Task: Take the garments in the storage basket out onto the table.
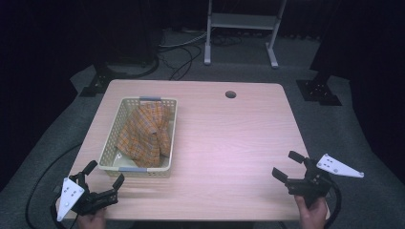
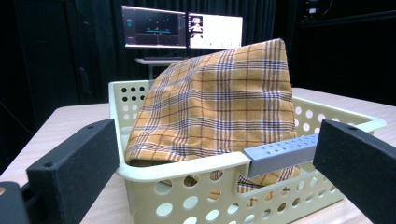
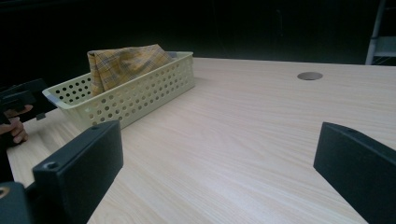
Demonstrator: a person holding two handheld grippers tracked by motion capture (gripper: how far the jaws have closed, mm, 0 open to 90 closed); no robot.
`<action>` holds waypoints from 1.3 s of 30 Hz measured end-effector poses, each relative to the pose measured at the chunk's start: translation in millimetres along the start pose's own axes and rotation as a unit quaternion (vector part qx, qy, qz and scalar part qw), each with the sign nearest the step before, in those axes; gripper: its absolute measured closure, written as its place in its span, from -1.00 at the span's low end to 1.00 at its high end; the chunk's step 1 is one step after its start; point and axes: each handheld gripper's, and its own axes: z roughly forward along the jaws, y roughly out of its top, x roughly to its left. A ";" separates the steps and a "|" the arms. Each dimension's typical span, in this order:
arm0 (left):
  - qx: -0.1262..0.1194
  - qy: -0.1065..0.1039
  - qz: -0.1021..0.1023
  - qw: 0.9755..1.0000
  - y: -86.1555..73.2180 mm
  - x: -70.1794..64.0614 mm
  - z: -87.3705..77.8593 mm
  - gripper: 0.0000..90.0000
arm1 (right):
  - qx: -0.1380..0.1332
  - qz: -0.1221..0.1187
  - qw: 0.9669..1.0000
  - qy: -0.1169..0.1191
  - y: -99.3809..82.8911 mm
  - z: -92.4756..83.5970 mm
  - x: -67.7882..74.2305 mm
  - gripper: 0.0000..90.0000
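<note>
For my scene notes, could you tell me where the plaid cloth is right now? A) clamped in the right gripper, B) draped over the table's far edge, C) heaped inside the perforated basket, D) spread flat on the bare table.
C: the plaid cloth sits bunched inside the basket, rising above its rim, and both grippers hold nothing.

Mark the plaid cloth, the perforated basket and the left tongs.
Orange plaid fabric cloth (image 2: 219, 107), left gripper view, on its draped front face.
Cream perforated plastic basket (image 1: 109, 150), high view, on its left wall.
Left black tongs (image 1: 103, 172), high view, midway between the open jaws' tips.
</note>
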 end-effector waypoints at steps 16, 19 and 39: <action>0.000 0.000 0.000 1.000 0.0 -0.1 0.1 -1.00 | 0.007 -0.004 1.000 0.023 4.1 25.1 10.6 -0.97; 0.000 0.000 0.000 1.000 0.0 0.0 0.0 -1.00 | 0.007 -0.004 1.000 0.029 5.6 28.7 12.4 -0.97; 0.001 0.000 0.001 1.000 0.0 -0.1 0.2 -1.00 | 0.017 -0.013 0.998 0.065 19.4 62.1 28.6 -0.97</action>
